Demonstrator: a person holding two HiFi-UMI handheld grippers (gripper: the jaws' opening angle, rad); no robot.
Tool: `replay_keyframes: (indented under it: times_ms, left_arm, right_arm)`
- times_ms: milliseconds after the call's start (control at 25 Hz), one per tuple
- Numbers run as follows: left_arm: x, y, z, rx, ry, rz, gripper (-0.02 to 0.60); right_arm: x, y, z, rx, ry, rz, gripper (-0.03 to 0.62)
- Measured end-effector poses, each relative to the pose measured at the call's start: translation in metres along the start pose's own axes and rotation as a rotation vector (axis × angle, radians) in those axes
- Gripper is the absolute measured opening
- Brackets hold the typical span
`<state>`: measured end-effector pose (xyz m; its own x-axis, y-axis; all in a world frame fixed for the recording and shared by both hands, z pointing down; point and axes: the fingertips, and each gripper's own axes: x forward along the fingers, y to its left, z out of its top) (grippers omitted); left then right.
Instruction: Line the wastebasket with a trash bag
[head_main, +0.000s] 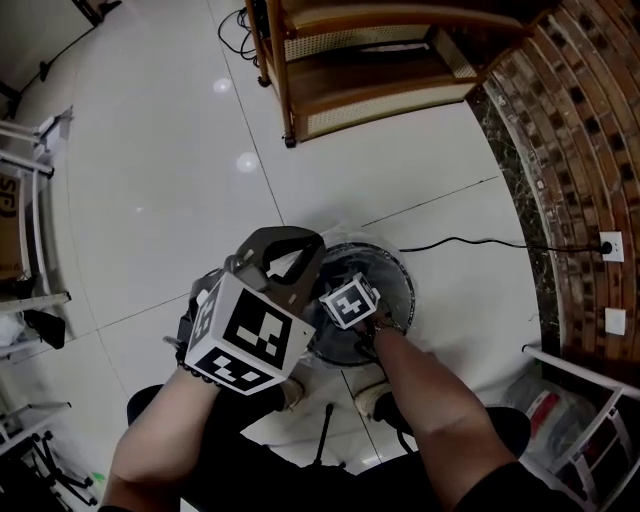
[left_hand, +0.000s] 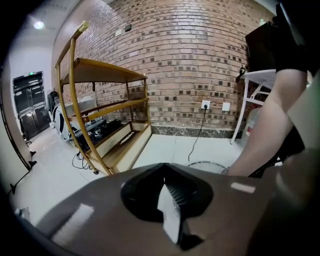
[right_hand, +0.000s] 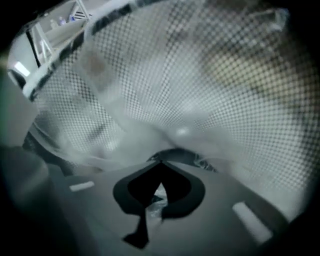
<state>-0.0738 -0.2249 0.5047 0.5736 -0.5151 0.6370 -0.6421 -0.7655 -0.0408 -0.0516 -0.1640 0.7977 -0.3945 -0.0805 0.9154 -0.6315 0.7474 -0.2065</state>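
Observation:
The round black mesh wastebasket (head_main: 401, 272) stands on the white floor in front of the person's feet, its rim (left_hand: 207, 163) just past my left jaws. A clear trash bag (head_main: 333, 234) lies inside it and shows as pale film (right_hand: 165, 100) over the mesh wall. My right gripper (right_hand: 160, 162) is down inside the basket, shut, its tip against the film; only its marker cube (head_main: 350, 300) shows from above. My left gripper (head_main: 305, 240) hangs above the basket's left rim, shut (left_hand: 162, 164) and holding nothing.
A wooden shelf unit (head_main: 360, 70) stands beyond the basket. A black cable (head_main: 470, 240) runs across the floor to a socket (head_main: 610, 245) on the brick wall (head_main: 580, 120). White racks stand at the right (head_main: 585, 400) and left (head_main: 30, 200).

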Motion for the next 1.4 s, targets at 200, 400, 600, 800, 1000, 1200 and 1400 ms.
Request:
replay_keyframes:
  times_ms: [200,400,600,800,1000,1200,1400]
  left_arm:
    - [0.000,0.001,0.010,0.024,-0.007,-0.004,0.005]
    - [0.000,0.000,0.006,-0.022,0.031,-0.004,0.005]
    - [0.004,0.004,0.008,-0.008,0.059,-0.010,0.005]
    - [0.009,0.006,0.005,-0.015,0.071,-0.004,0.005]
    - [0.013,0.006,0.007,-0.016,0.076,-0.004,0.005]
    - [0.015,0.006,0.009,-0.022,0.068,0.004,0.005]
    - [0.016,0.007,0.004,-0.031,0.070,0.011,0.005]
  right_arm:
    - [0.032,-0.001,-0.011,-0.015,0.037,0.030,0.002]
    - [0.059,0.002,-0.019,-0.024,0.039,0.072,0.002]
    - [0.074,0.004,-0.020,-0.020,0.059,0.090,0.002]
    - [0.086,0.003,-0.017,-0.021,0.052,0.096,0.002]
    - [0.094,0.001,-0.018,-0.019,0.054,0.091,0.002]
    - [0.100,-0.002,-0.024,-0.031,0.065,0.075,0.002]
    - [0.103,-0.002,-0.019,-0.027,0.042,0.071,0.002]
